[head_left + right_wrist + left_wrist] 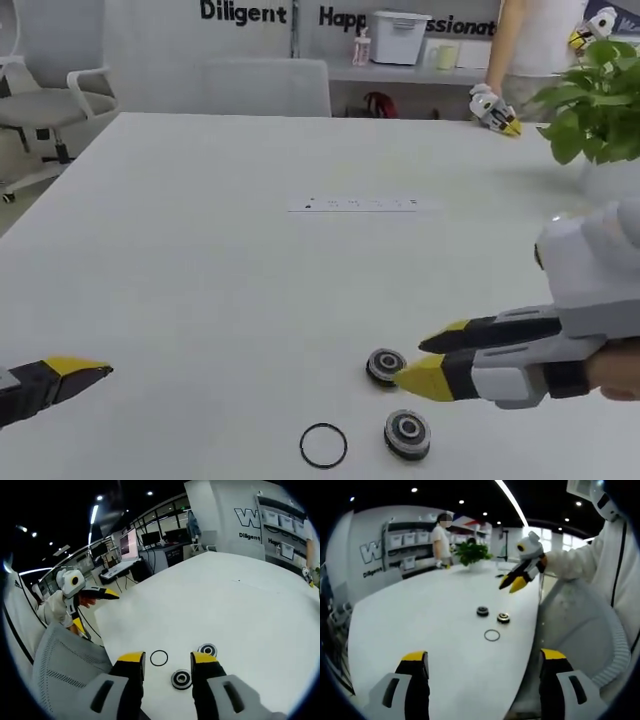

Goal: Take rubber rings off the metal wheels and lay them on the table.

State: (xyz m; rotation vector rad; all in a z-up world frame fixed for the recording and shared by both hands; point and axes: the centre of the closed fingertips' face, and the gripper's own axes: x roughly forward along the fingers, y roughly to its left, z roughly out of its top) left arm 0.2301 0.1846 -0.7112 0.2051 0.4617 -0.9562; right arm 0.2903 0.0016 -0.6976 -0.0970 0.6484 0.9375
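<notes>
Black rubber ring point(323, 445) lies on the counter point(200, 260), and the right tool point(410, 361), jaws apart and empty, hovers by a metal wheel point(385, 365), likely to pinch its ring next.

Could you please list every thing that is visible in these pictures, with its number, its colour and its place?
table: 1, white, across the foreground
metal wheels: 2, dark rims and silvery centres, near edge of table
rubber ring: 1, black, flat on table, left of the nearer wheel
socket strip: 1, white, mid-table
plant: 1, green, far right of table
office chair: 1, pale grey, far left
storage box: 1, white, back shelf
other person: 1, white top, behind the table
left gripper: 1, black with yellow tips, open, low at left
right gripper: 1, grey-white with yellow tips, open, beside the farther wheel
</notes>
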